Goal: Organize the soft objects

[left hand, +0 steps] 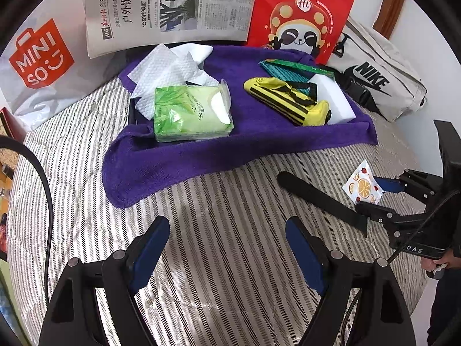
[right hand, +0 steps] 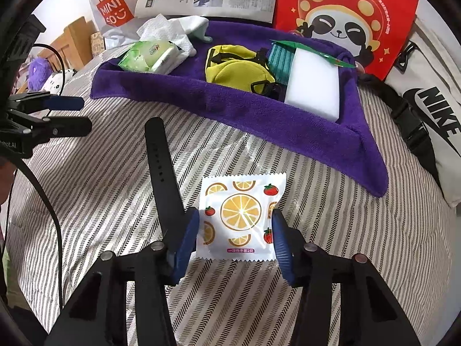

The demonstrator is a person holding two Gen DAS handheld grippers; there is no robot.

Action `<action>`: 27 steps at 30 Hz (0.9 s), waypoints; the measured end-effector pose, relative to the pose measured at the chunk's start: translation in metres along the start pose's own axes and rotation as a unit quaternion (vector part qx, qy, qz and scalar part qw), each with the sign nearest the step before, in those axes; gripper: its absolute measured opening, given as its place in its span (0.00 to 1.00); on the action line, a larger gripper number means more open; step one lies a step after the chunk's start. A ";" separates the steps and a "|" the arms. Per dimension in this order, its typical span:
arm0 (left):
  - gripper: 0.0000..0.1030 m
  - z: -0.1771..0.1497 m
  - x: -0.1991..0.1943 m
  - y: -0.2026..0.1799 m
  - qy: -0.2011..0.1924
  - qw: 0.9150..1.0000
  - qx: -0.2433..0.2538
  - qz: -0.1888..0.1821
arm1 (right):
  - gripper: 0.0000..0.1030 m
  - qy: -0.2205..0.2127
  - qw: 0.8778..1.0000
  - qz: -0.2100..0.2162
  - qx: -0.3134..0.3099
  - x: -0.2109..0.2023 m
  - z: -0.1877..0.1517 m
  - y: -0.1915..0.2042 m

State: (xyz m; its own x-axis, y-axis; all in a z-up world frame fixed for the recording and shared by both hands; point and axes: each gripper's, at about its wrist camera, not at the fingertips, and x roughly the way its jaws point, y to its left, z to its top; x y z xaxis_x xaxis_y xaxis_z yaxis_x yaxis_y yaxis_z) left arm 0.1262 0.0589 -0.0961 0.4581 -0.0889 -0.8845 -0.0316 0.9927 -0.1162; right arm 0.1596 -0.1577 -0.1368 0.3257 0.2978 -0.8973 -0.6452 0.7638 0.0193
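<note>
Tongs (right hand: 235, 236) on the right slant steeply down at the striped bedcover (right hand: 360, 253), blue pads (right hand: 281, 245) straddling the fruit-print sachet (right hand: 240, 219); whether they press it I cannot tell. The sachet is a flat white square with orange slices and tomatoes, lying near the purple towel's (right hand: 288, 132) front edge, beside a black strap (right hand: 161, 167). Left tongs (left hand: 227, 256) hang spread apart, empty, before the same towel.

"MINISO" stands on the white plastic bag (left hand: 40, 66), "NIKE" on the grey bag (left hand: 371, 79), "Hi" on the red panda bag (right hand: 345, 14), "DAS" on the right gripper (left hand: 374, 199).
</note>
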 end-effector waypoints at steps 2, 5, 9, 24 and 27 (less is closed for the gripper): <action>0.79 -0.001 0.001 0.000 0.005 1.000 0.003 0.004 | 0.47 -0.002 1.000 0.002 0.007 -0.001 -0.001 -0.001; 0.79 -0.003 0.000 0.000 0.005 1.000 0.006 0.008 | 0.46 -0.002 1.000 0.005 0.014 -0.001 -0.002 -0.003; 0.79 -0.003 -0.002 0.003 0.005 1.000 -0.001 0.005 | 0.25 -0.007 0.999 0.015 0.037 -0.004 -0.002 -0.010; 0.79 -0.001 -0.001 -0.005 0.011 1.000 0.012 0.004 | 0.61 -0.001 1.000 0.017 0.014 0.000 -0.003 0.002; 0.79 0.000 -0.001 -0.005 0.009 1.000 0.010 0.003 | 0.61 -0.001 1.000 0.018 0.015 0.001 -0.002 0.003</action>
State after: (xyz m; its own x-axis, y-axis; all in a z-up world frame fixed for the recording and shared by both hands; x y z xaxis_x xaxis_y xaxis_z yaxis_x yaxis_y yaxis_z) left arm 0.1261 0.0543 -0.0946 0.4413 -0.0837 -0.8934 -0.0170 0.9947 -0.1016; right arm 0.1567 -0.1568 -0.1382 0.3038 0.3269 -0.8949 -0.6358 0.7691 0.0651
